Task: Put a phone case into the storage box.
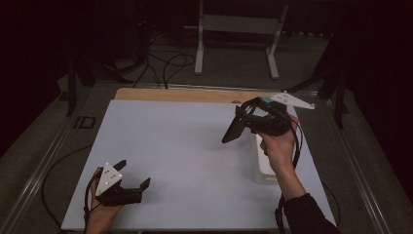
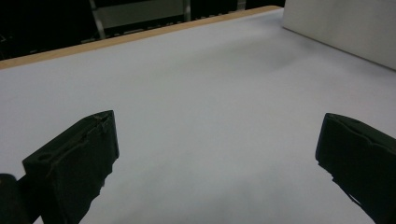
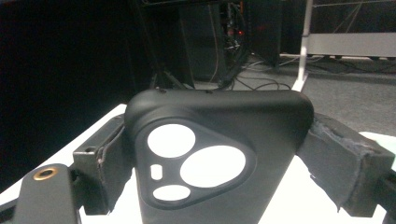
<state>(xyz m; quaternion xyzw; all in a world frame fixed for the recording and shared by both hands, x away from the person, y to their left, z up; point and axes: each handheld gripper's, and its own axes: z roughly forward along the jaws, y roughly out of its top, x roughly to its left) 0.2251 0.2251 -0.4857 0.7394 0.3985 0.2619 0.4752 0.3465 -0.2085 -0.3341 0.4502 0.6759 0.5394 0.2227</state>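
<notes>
The room is dim, with dark walls beyond a grey carpeted floor (image 1: pixel 229 68). The landmark is a white-topped table with a pale wooden far edge (image 1: pixel 185 95). Beyond that edge a white metal frame stand (image 1: pixel 236 29) rests on the floor, and black cables (image 1: pixel 165 63) loop to the stand's left. Metal rails (image 1: pixel 44 161) flank the table.
</notes>
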